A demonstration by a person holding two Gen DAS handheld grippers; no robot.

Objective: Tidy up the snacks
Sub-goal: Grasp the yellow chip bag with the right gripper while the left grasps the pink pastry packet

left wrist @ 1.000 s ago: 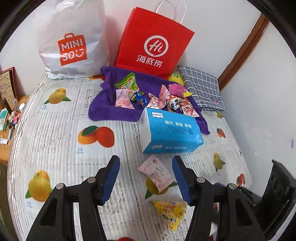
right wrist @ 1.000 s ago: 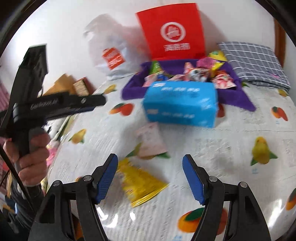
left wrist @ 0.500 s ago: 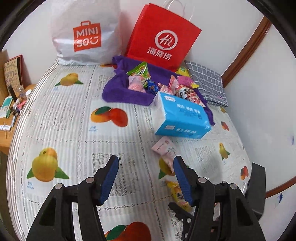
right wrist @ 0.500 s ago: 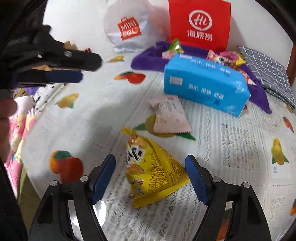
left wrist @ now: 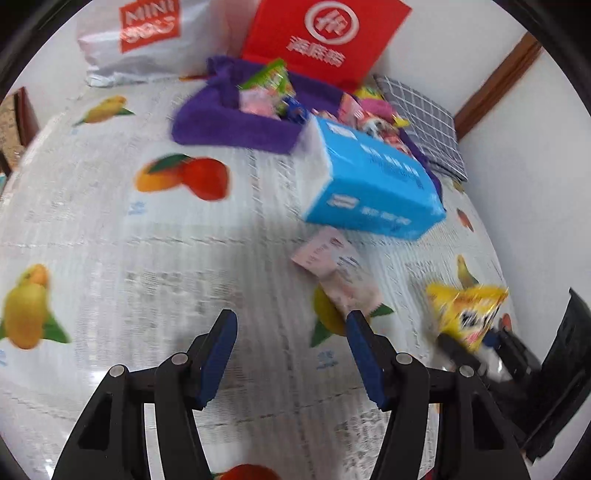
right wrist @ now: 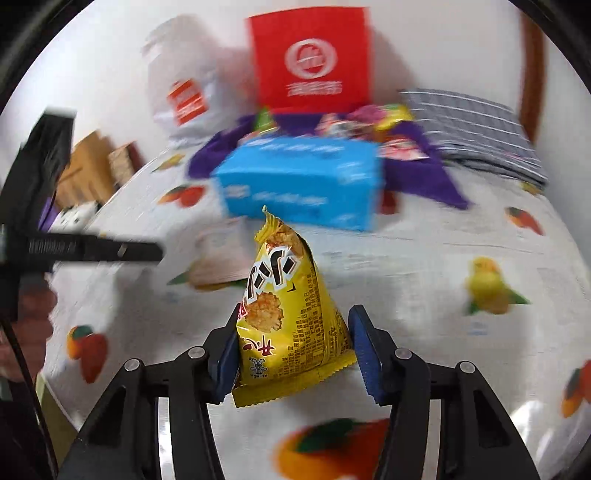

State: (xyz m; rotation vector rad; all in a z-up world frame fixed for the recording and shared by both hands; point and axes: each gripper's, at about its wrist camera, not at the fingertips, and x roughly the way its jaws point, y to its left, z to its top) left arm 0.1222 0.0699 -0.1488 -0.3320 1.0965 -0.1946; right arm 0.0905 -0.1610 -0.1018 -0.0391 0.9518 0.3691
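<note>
the right tongs point(right wrist: 293, 349) have just been closing, and the yellow pack point(right wrist: 286, 314) now stands between them: the left pad presses its side, the right pad sits at its lower corner, though blur makes full contact there hard to confirm. it looks pinched low on its wide base, its crimped tip pointing up and away. from the left wrist view the same pack point(left wrist: 467, 314) shows raised at the right edge, with the dark tongs under it.

the left tongs point(left wrist: 291, 352) are spread with nothing between the pads, above the worktop point(left wrist: 147, 258), and the pink pack point(left wrist: 334, 267) lies flat just ahead of the right pad.

beyond it sits the blue tissue pack point(right wrist: 299, 181), then the purple cloth tray point(left wrist: 236, 125) that holds the other snacks, with the red bag point(right wrist: 310, 59) and white bag point(left wrist: 144, 33) against the wall and a grey checked cloth point(right wrist: 476, 129) to the right.

the yellow pack is likely light, puffy and crinkly, its film slick, so a hard squeeze could crush what is inside. a grip across the body near the sealed bottom seam seems safest. the pink pack is thin and flat, so it is probably best taken by an edge or sealed end.
</note>
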